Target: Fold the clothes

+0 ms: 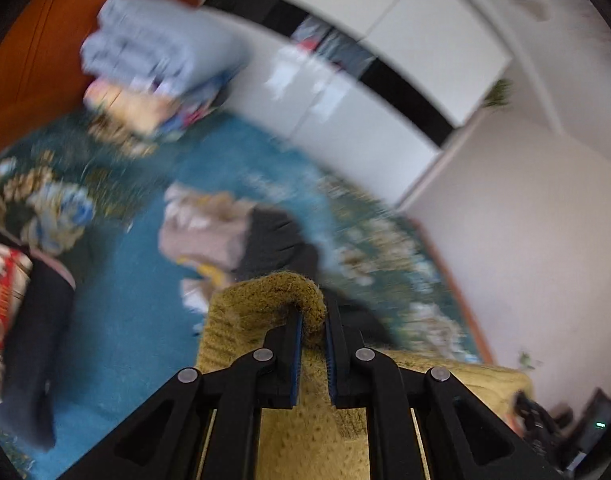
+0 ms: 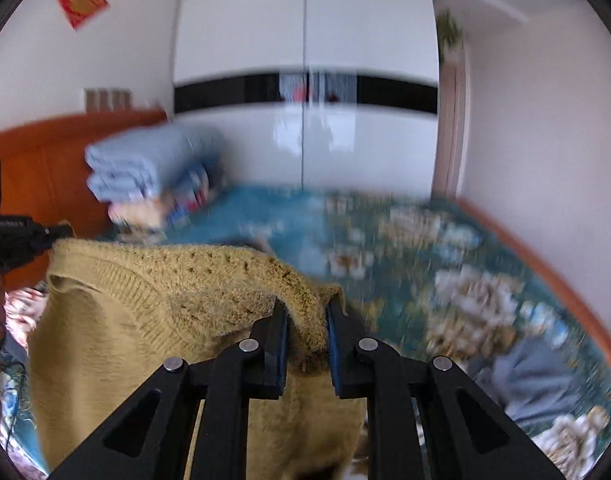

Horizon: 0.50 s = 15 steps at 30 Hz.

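Both views blurred. Left hand-held gripper [image 1: 313, 316] pinches 1 top corner of the mustard knit sweater [image 1: 265, 300]; right hand-held gripper [image 2: 307, 312] pinches the other corner, w/ the sweater [image 2: 145, 320] hanging between the 2, lifted above the bed [image 2: 445, 248] w/ its teal floral cover. Far left by the orange headboard [image 2: 37, 160]: stack of folded blue blankets [image 2: 145, 164]. On the bed, beige and black clothes [image 1: 233, 232] lie beyond the left hand-held gripper. White wardrobe [image 2: 305, 80] at far side.

No text reads clearly; the red wall sign [image 2: 82, 0] is blurred.
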Available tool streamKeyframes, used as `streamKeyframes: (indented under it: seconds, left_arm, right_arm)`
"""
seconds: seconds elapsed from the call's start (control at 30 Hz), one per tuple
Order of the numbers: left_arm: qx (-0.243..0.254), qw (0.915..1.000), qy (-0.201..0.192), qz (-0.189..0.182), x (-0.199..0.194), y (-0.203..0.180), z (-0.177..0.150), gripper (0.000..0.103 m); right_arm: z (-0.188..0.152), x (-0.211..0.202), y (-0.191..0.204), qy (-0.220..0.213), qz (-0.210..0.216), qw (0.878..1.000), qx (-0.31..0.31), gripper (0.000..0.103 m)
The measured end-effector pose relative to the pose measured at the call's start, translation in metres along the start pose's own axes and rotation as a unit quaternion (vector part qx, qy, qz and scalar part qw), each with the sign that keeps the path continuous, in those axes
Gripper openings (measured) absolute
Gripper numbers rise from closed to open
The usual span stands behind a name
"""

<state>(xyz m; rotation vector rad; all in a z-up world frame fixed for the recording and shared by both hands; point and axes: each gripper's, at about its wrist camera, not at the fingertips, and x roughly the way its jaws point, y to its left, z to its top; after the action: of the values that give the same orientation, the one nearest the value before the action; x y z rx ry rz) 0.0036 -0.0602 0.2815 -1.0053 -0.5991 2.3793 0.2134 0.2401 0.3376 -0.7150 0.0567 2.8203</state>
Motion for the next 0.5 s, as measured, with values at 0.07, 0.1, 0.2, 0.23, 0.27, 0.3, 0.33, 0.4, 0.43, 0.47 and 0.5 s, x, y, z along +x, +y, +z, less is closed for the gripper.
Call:
streamKeyframes:
  seconds: [0.07, 0.1, 0.2, 0.23, 0.27, 0.3, 0.33, 0.4, 0.43, 0.47, 0.5]
  left_arm:
    - [-0.022, 0.9994, 0.022, 0.013, 0.047, 0.017, 0.001, 0.01]
    - [-0.033, 0.9988, 0.034, 0.014, 0.066, 0.022, 0.003, 0.01]
    - [-0.011, 0.9996, 0.025, 0.01, 0.094, 0.019, 0.006, 0.01]
    - [0.001, 0.9997, 0.021, 0.01, 0.096, 0.016, 0.004, 0.01]
    - [0.013, 0.9997, 0.019, 0.01, 0.097, 0.014, 0.002, 0.01]
    - [0.014, 0.9995, 0.029, 0.006, 0.1, 0.018, -0.003, 0.01]
    - [0.007, 0.999, 0.045, -0.003, 0.099, 0.023, -0.009, 0.01]
    - [-0.022, 0.9958, 0.083, -0.031, 0.095, 0.039, -0.022, 0.01]
    - [-0.033, 0.9938, 0.096, -0.045, 0.09, 0.044, -0.029, 0.01]
    - [-0.037, 0.9924, 0.103, -0.057, 0.083, 0.05, -0.036, 0.01]
    - [-0.039, 0.9909, 0.109, -0.069, 0.075, 0.055, -0.044, 0.01]
  right_arm:
    - [-0.01, 0.04, -0.007, 0.029, 0.001, 1.0, 0.008, 0.017]
    - [-0.01, 0.067, -0.007, 0.047, -0.008, 0.999, 0.008, 0.017]
    - [-0.009, 0.114, -0.004, 0.063, -0.031, 0.998, -0.003, 0.017]
    - [-0.007, 0.128, -0.005, 0.06, -0.041, 0.997, -0.008, 0.017]
    - [-0.011, 0.133, -0.011, 0.061, -0.035, 0.998, 0.004, 0.017]
    - [-0.015, 0.138, -0.017, 0.062, -0.028, 0.998, 0.017, 0.017]
    - [-0.023, 0.14, -0.023, 0.065, -0.018, 0.997, 0.028, 0.017]
    - [-0.043, 0.137, -0.035, 0.073, 0.001, 0.997, 0.035, 0.017]
    - [-0.054, 0.136, -0.035, 0.08, 0.007, 0.996, 0.03, 0.017]
    - [-0.065, 0.132, -0.037, 0.086, 0.015, 0.996, 0.025, 0.017]
    - [-0.079, 0.125, -0.038, 0.093, 0.024, 0.995, 0.022, 0.017]
